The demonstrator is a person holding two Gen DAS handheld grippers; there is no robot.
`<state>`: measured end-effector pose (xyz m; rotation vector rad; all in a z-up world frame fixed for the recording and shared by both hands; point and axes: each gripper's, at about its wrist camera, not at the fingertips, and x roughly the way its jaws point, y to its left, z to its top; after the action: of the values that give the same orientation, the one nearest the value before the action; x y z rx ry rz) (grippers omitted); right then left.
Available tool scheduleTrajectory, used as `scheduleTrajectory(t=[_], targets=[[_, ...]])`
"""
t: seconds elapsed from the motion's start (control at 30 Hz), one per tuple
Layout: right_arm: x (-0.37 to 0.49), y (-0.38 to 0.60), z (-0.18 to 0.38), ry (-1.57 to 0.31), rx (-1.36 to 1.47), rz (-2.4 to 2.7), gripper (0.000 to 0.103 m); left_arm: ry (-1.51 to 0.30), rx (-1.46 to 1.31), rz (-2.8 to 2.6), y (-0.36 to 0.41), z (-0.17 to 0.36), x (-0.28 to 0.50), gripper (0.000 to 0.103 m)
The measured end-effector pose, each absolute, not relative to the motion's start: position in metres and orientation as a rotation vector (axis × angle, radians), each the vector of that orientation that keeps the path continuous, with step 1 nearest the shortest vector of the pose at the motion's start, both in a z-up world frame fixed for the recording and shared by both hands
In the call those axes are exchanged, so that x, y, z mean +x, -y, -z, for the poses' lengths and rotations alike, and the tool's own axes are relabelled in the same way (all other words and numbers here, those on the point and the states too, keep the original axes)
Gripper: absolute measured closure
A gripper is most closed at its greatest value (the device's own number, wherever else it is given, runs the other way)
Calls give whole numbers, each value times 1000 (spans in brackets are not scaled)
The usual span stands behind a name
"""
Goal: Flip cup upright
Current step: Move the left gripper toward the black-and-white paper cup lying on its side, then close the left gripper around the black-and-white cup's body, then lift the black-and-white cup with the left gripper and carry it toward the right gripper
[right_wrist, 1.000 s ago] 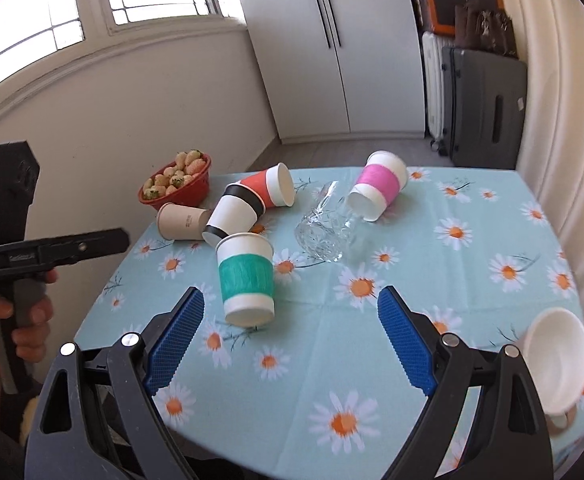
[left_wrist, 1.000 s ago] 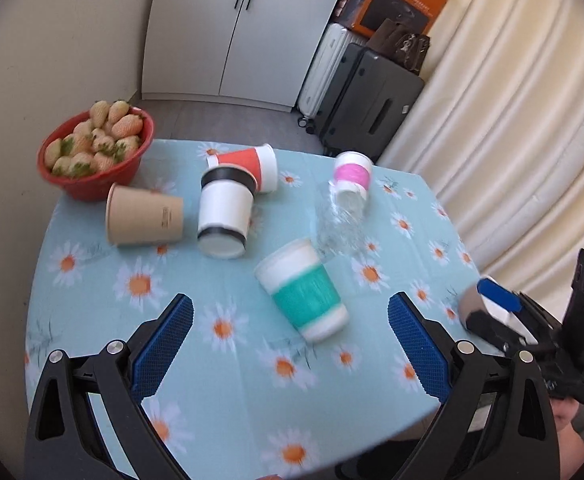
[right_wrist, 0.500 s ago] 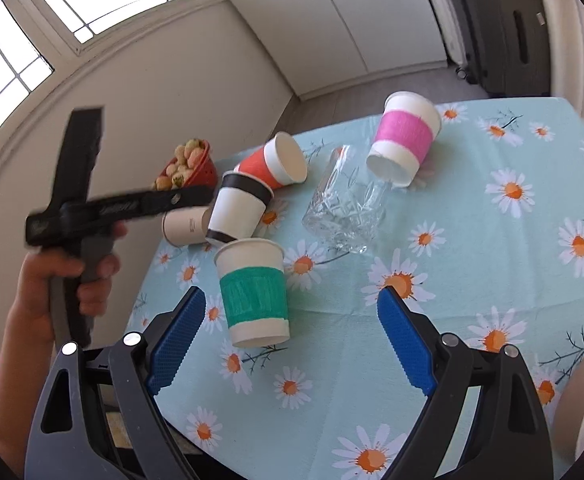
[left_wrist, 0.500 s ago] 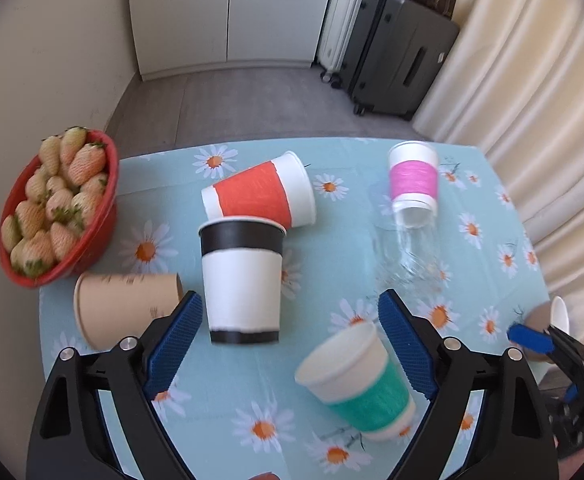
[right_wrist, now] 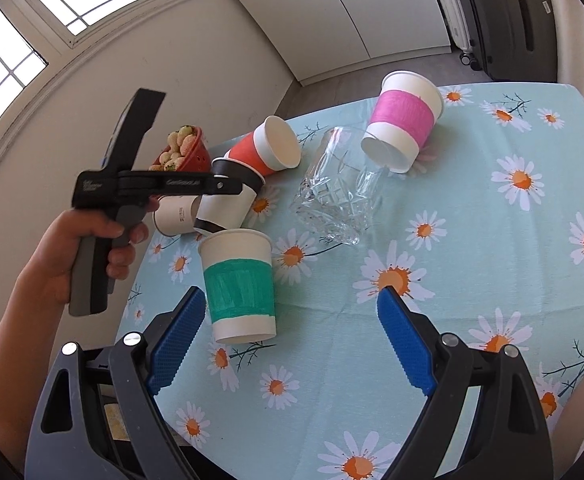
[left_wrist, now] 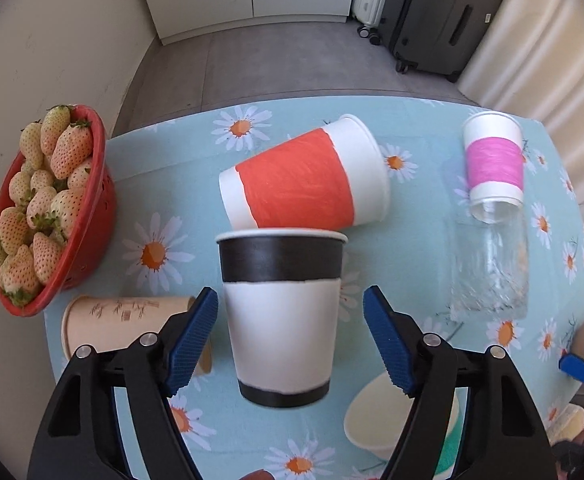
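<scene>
Daisy-print table (left_wrist: 196, 432): left gripper (left_wrist: 290, 340), jaws spread, straddles the black cup (left_wrist: 282, 312) lying down. Close squarely mid-body, gently, to avoid crushing. Right gripper (right_wrist: 292, 344) hovers, jaws apart.

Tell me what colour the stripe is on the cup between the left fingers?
Black, on the white cup; the left wrist view shows it best.

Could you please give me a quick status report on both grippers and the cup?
Left gripper open, fingers either side of black-and-white cup, not closed on it. Right gripper open, empty. Orange cup lies against its rim; tan cup beside left finger.
</scene>
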<state>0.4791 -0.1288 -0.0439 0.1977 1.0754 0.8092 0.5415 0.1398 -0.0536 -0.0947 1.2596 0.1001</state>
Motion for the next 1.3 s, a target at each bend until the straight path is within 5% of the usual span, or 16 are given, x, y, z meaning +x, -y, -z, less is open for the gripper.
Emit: scheduleTrajectory(t=[0.57,1.3], targets=[[475,117,46,-1103,187,-855,16,-1296,-77,-145,-139,66,553,39],[449,149,18,-1089,310,-939,16,-1212,-149,-88,-99,-32,474,39]])
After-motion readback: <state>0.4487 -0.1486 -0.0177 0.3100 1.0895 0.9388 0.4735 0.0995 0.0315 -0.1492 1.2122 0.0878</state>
